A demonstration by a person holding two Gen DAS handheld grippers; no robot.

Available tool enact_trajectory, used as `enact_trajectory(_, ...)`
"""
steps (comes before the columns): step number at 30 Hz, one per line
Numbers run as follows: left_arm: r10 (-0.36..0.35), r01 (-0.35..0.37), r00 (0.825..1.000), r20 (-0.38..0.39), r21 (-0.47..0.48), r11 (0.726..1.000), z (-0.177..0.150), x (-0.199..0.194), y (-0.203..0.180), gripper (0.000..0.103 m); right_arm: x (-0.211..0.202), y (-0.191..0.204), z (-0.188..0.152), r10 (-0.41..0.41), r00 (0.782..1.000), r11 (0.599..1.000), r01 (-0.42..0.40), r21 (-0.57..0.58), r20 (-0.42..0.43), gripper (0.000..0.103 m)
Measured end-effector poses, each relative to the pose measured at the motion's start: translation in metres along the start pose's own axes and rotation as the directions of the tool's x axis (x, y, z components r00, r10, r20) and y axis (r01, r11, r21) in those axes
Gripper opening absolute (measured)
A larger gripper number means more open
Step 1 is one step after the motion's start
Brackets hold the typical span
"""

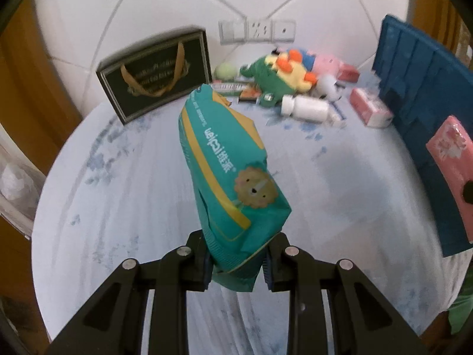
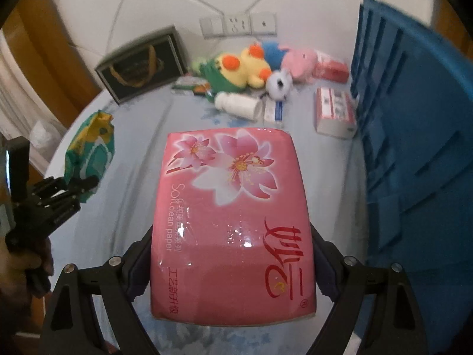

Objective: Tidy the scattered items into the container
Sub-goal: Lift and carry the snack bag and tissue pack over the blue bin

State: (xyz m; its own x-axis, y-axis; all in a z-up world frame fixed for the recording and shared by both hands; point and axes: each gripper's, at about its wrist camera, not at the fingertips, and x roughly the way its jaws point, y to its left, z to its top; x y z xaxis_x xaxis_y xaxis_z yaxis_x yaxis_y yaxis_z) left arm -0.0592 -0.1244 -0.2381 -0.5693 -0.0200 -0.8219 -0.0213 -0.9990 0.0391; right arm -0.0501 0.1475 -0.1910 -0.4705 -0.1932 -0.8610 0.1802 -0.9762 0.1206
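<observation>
Grippers both loaded, each pack lifted clear of the table.

Left gripper point(image 1: 236, 266) pinches its jaws tight on the bottom end of a soft teal wipes pack point(image 1: 227, 177), crinkly film with a yellow stripe and a cartoon lion, standing tilted above the pale blue floral tablecloth point(image 1: 118, 207). Right gripper point(image 2: 233, 269) stands spread wide, pads pressed on both sides of a glossy pink tissue pack point(image 2: 233, 222), a flat rectangular pack printed with lilies. Ribbed blue plastic container point(image 2: 414, 148) sits at the table's right edge; plush toys point(image 1: 283, 74) and a white bottle point(image 1: 306, 108) lie along the far edge.
</observation>
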Motion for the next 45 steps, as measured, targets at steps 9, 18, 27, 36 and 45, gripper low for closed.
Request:
enact_trajectory(9, -0.001, 0.001, 0.992, 0.125, 0.006, 1.0, 0.032, -0.086, -0.006, 0.025, -0.077, 0.012, 0.007, 0.038, 0.994, 0.999, -0.035, -0.032, 0.104, 0.089)
enact_trajectory(18, -0.01, 0.001, 0.976, 0.217, 0.044, 0.999, 0.057, -0.15, -0.038, 0.025, -0.138, 0.009, 0.014, 0.084, 0.976, 0.995, -0.071, -0.072, 0.202, 0.089)
enact_trajectory(27, -0.016, -0.013, 0.963, 0.269, 0.105, 0.994, 0.073, -0.187, -0.083, 0.025, -0.189, -0.016, 0.012, 0.113, 0.952, 0.992, -0.091, -0.092, 0.284, 0.089)
enact_trajectory(36, -0.067, 0.018, 0.945, 0.319, 0.155, 0.988, 0.092, -0.215, -0.141, 0.025, -0.233, -0.054, 0.002, 0.111, 0.93, 0.993, -0.086, -0.086, 0.351, 0.089)
enact_trajectory(45, -0.128, 0.037, 0.924, 0.359, 0.251, 0.967, 0.117, -0.231, -0.209, 0.025, -0.27, -0.107, -0.005, 0.085, 0.91, 0.996, -0.077, -0.036, 0.406, 0.089)
